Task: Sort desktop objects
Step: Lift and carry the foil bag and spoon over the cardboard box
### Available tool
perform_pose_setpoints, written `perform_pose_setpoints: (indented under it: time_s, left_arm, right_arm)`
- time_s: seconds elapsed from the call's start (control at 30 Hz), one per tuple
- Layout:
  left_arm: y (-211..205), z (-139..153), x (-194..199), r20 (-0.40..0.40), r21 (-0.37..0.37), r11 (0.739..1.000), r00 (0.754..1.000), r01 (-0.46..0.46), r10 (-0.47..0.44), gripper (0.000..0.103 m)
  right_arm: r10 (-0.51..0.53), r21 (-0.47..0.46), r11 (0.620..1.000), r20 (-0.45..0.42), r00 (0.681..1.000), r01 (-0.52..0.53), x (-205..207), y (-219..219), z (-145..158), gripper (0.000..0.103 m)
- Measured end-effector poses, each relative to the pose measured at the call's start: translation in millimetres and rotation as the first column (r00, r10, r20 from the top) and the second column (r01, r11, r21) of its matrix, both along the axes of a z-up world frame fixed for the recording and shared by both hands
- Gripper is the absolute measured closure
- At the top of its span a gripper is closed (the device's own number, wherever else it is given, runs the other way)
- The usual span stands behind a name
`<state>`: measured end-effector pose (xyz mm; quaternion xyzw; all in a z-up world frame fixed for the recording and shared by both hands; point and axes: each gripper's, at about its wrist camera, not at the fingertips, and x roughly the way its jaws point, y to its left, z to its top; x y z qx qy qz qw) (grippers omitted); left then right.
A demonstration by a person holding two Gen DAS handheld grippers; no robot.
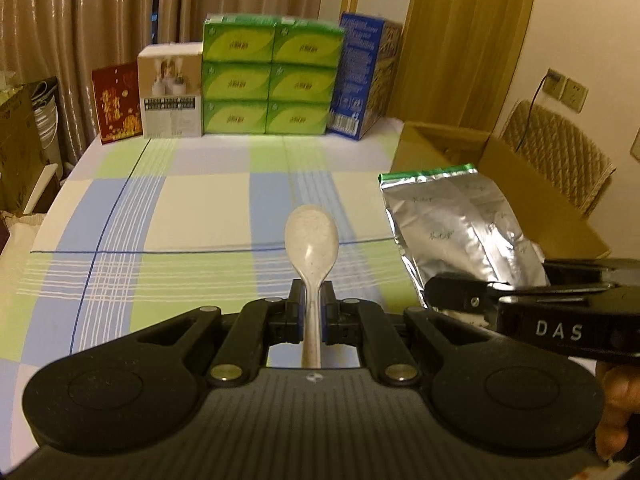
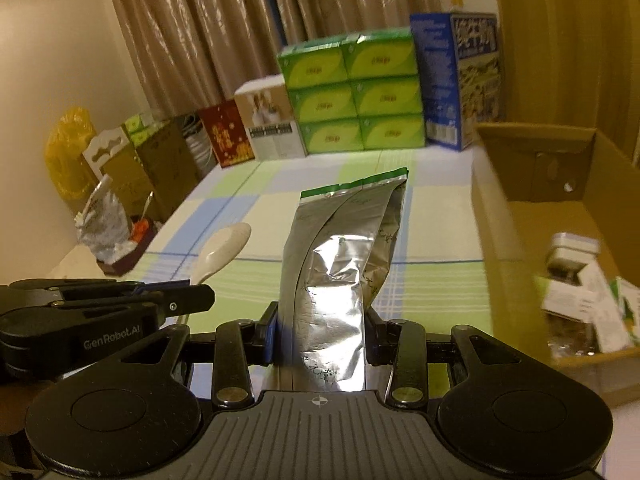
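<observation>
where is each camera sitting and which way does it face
Left wrist: on the left gripper, facing forward over the table to the stacked boxes; it grips a spoon; right gripper at right.
Right wrist: on the right gripper, facing likewise; it grips a foil bag; cardboard box at right.
Shared: spoon, bag, stacked boxes, checked tablecloth.

Both rigs are matte black plastic with silver screws; left claw [image 1: 313, 308] has blue pads, right claw [image 2: 320, 334] is ribbed grey at its base.
</observation>
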<state>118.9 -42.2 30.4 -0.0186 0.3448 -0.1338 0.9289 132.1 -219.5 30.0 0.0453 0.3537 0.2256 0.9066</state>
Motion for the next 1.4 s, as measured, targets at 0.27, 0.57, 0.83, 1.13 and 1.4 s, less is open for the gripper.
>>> perform_pose_setpoints:
  time_s: [0.27, 0.57, 0.83, 1.13, 1.4]
  left_arm:
    - [-24.3, 24.4, -24.8, 0.033, -0.007, 1.000, 0.999, 0.022, -0.022, 0.099]
    - [-50.0, 38.6, -40.2, 0.056, -0.016, 0.998, 0.997, 0.058, -0.057, 0.099]
    - [-73.0, 45.2, -47.4, 0.061, -0.015, 0.997, 0.995, 0.082, -0.081, 0.099]
    - [-101.5, 57.6, -49.1, 0.073, -0.023, 0.993, 0.991, 0.117, -0.115, 0.099]
    - [-130.6, 65.6, -43.5, 0.078, -0.037, 0.986, 0.985, 0.160, -0.157, 0.099]
  right_arm:
    - [-0.039, -0.009, 0.999, 0.040, 0.998, 0.039, -27.9, -29.6, 24.8, 0.066]
    - [-0.071, -0.024, 0.997, 0.079, 0.994, 0.074, -43.9, -58.7, 44.6, 0.066]
    - [-0.110, -0.012, 0.994, 0.105, 0.988, 0.111, -55.7, -87.7, 54.8, 0.066]
    - [-0.163, -0.002, 0.986, 0.123, 0.979, 0.164, -59.1, -124.6, 65.9, 0.066]
    - [-0.206, -0.011, 0.978, 0.129, 0.970, 0.209, -53.2, -155.8, 75.3, 0.066]
